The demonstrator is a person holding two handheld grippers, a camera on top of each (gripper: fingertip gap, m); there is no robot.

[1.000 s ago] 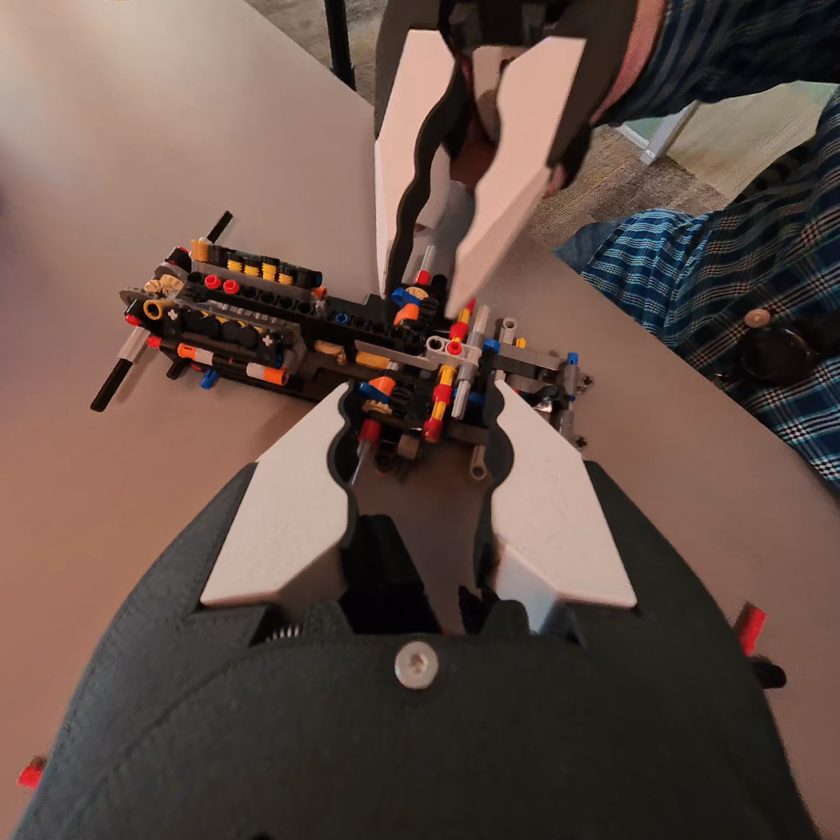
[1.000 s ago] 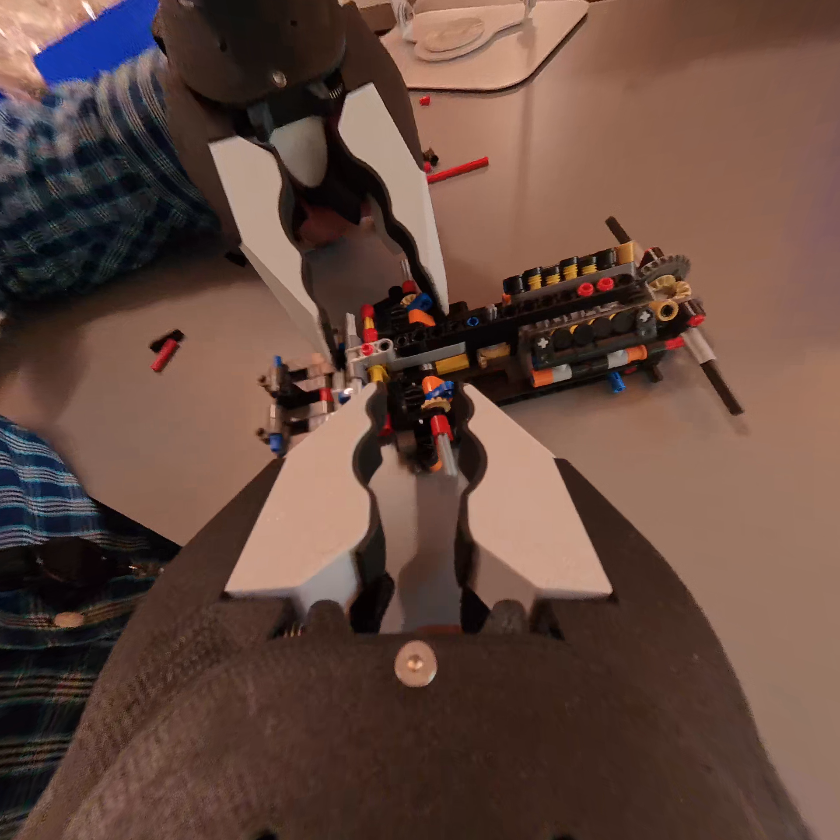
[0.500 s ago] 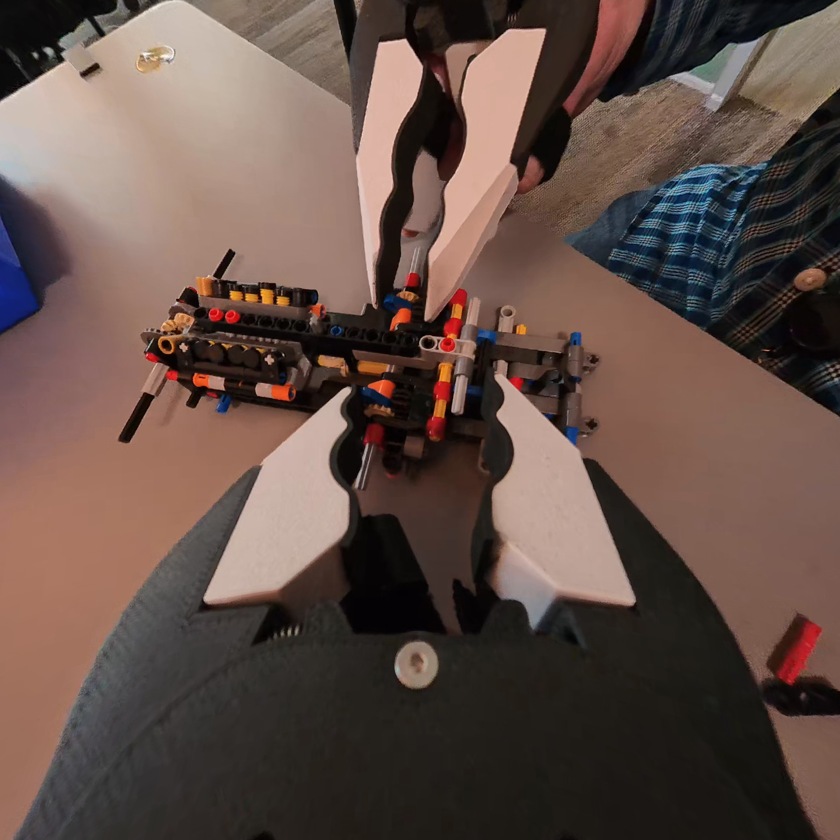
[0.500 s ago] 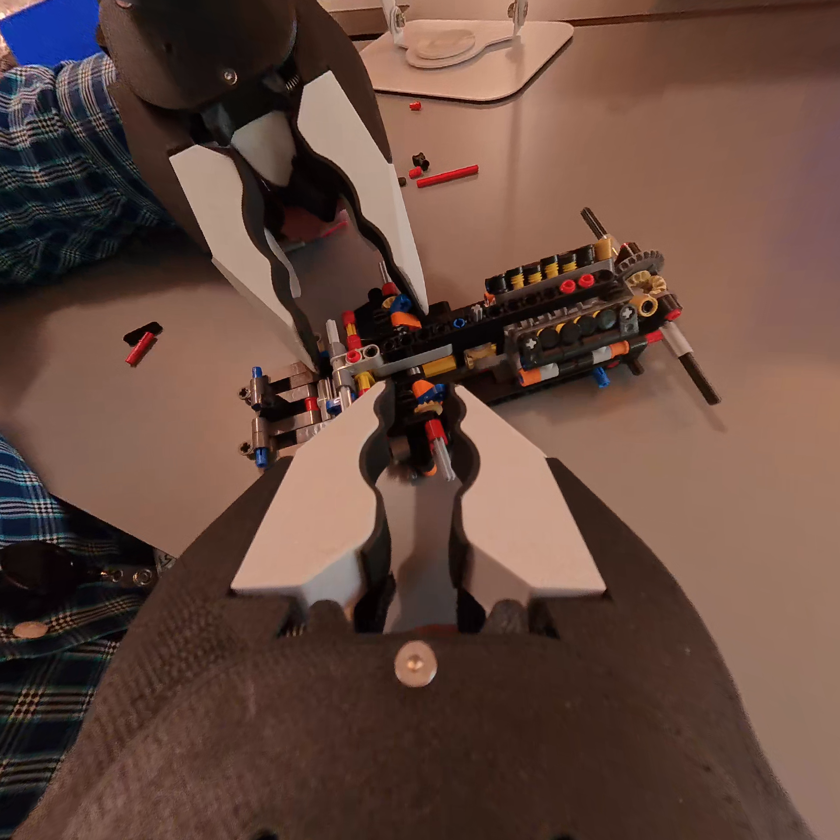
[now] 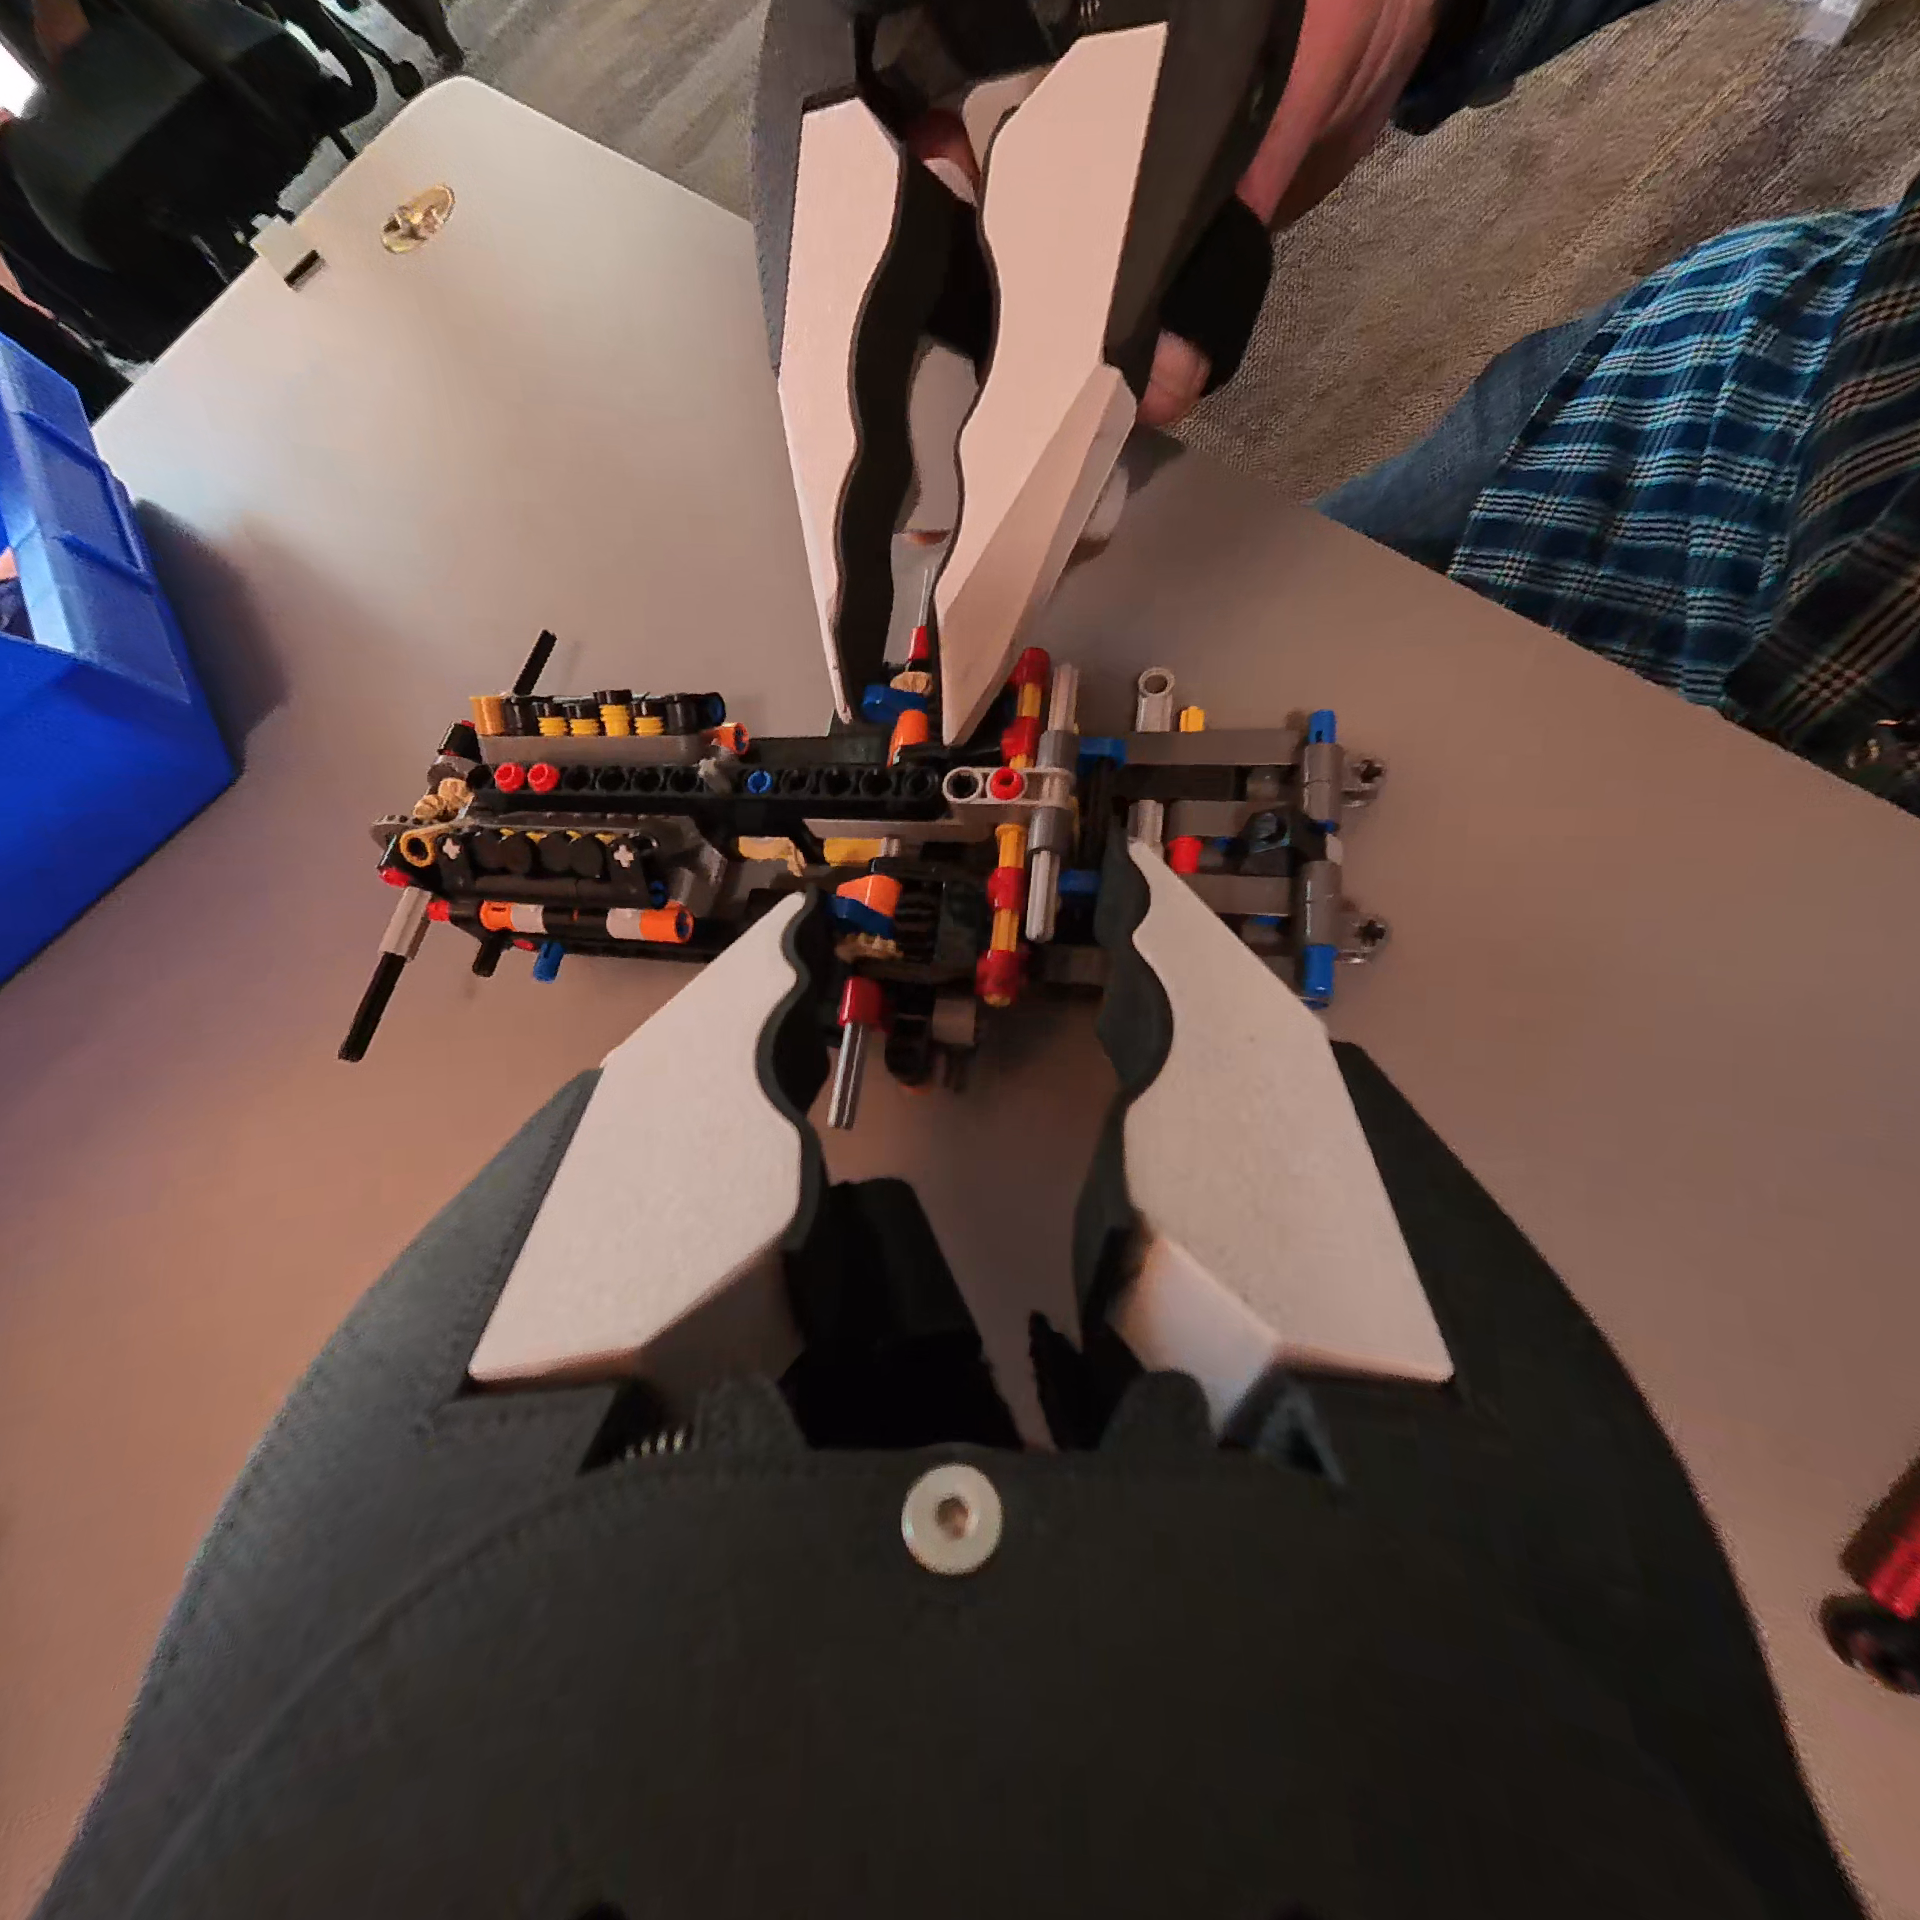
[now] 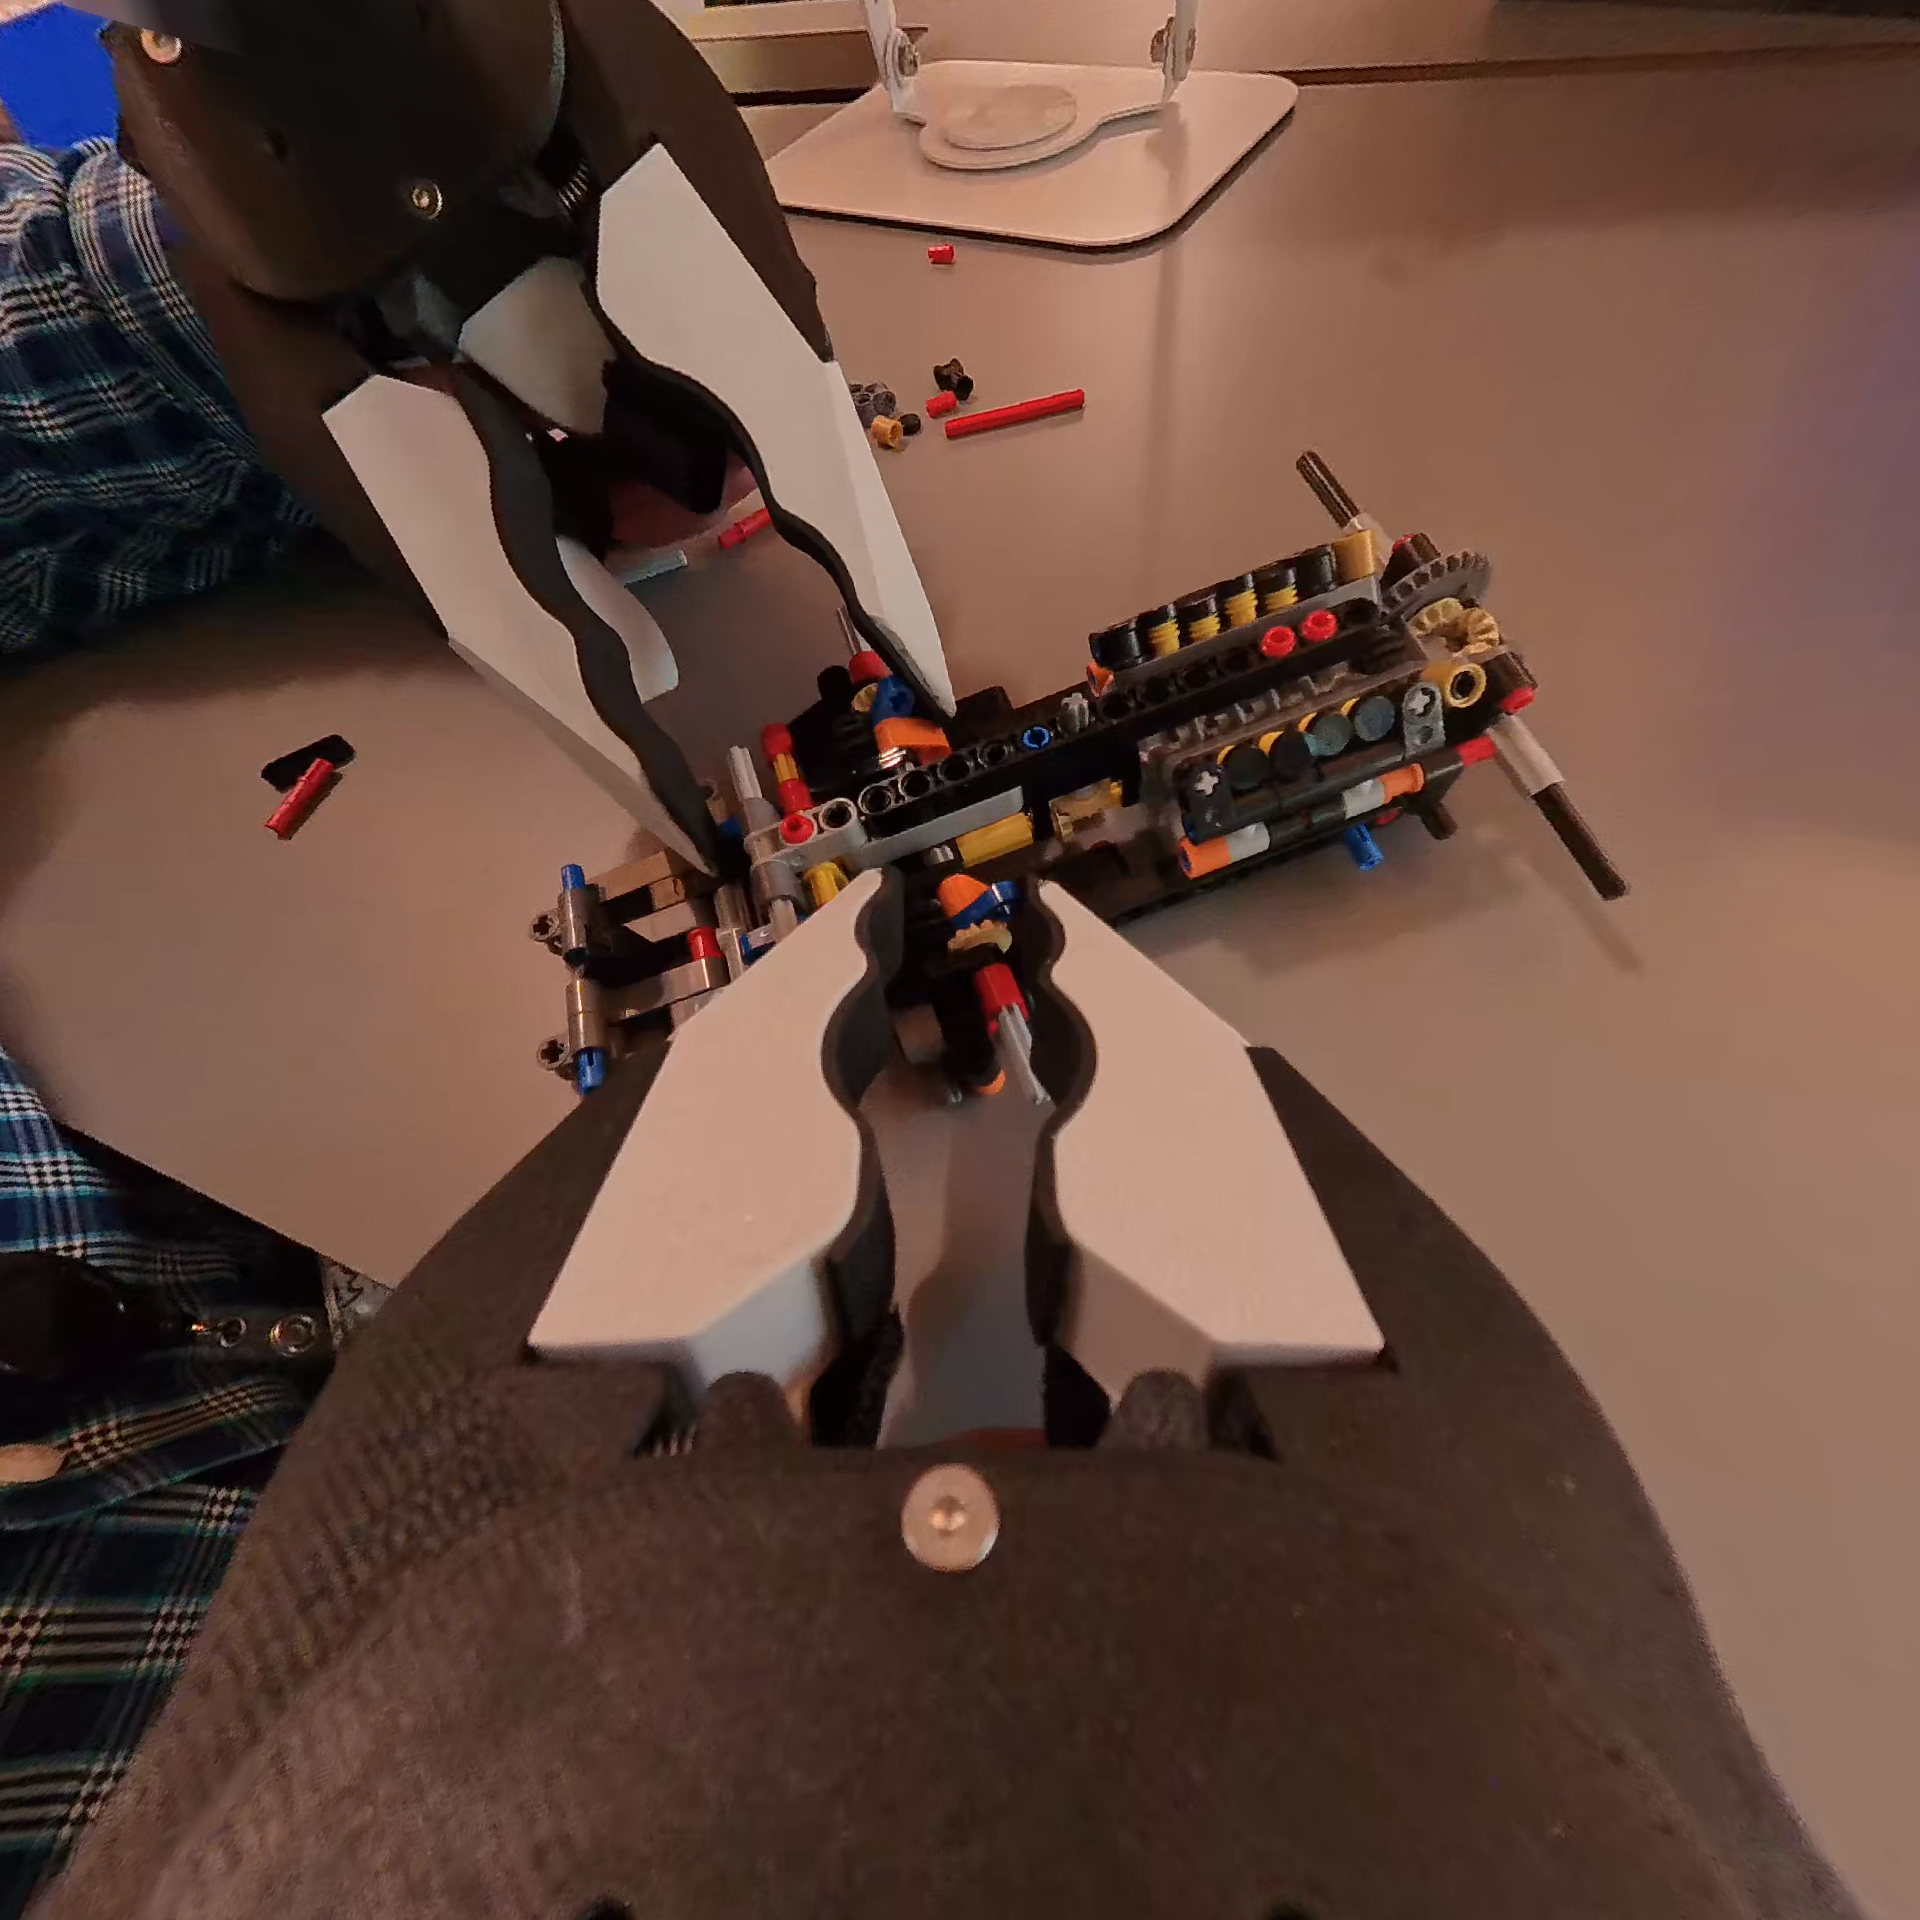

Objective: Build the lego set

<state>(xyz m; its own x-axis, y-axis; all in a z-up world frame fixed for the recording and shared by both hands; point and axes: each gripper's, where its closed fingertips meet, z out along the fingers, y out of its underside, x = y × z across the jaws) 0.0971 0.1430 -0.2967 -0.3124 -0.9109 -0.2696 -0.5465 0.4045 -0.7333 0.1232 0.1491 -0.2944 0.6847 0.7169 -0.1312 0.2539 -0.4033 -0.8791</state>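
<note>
The long black, grey and multi-coloured lego model (image 5: 831,790) lies on the grey table; it also shows in the right wrist view (image 6: 1143,727). My left gripper (image 5: 961,878) is closed on the model's middle section, one fingertip on each side of the cross axle with its red and yellow bushes. My right gripper (image 6: 961,888) comes from the opposite side. It is closed narrowly on the short stub with the orange piece, red bush and grey axle. Each gripper also shows in the other's view, the right (image 5: 899,722) and the left (image 6: 826,777).
A blue bin (image 5: 73,707) stands at the left. Loose parts lie behind the model: a red axle (image 6: 1013,412), small dark pieces (image 6: 951,376), and a red and black pair (image 6: 301,779). A white stand base (image 6: 1039,156) sits at the back. A person's plaid sleeve (image 5: 1714,468) is beyond the table edge. Left and right tips are no more than a few centimetres apart.
My right gripper's fingers have drawn closer together around the model's stub. Both cameras have tilted up, showing more table. The model has stayed in place between the grippers.
</note>
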